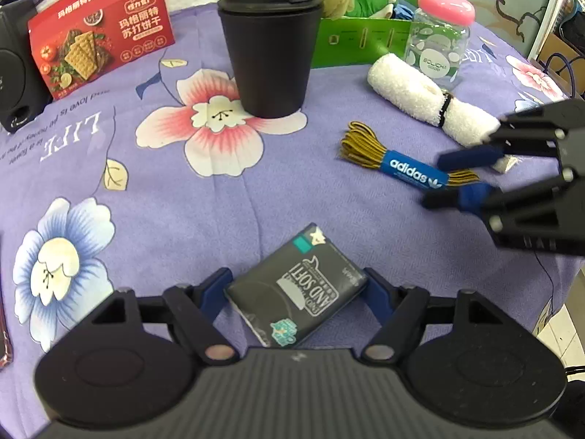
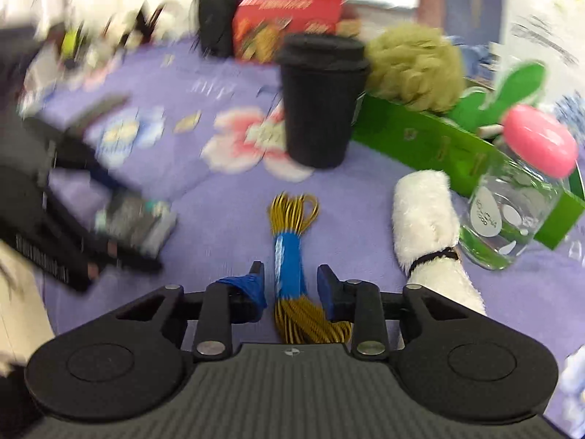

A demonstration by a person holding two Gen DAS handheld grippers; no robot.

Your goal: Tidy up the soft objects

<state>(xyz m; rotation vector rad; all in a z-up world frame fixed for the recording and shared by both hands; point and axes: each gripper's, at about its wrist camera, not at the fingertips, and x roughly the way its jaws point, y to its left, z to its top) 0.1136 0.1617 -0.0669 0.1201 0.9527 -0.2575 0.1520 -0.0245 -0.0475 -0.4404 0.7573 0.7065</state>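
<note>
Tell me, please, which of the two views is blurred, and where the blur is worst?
Left wrist view: sharp, print on the tissue pack readable. Right wrist view: motion-smeared, worst toward the left edge and the red box; the shoelaces near centre stay fairly clear.

a: left wrist view is bright and evenly lit, sharp in the middle, soft shadows only; the fisheye bends the edges.
b: right wrist view is smeared by motion blur, worst at the left and top, and its corners curve too.
</note>
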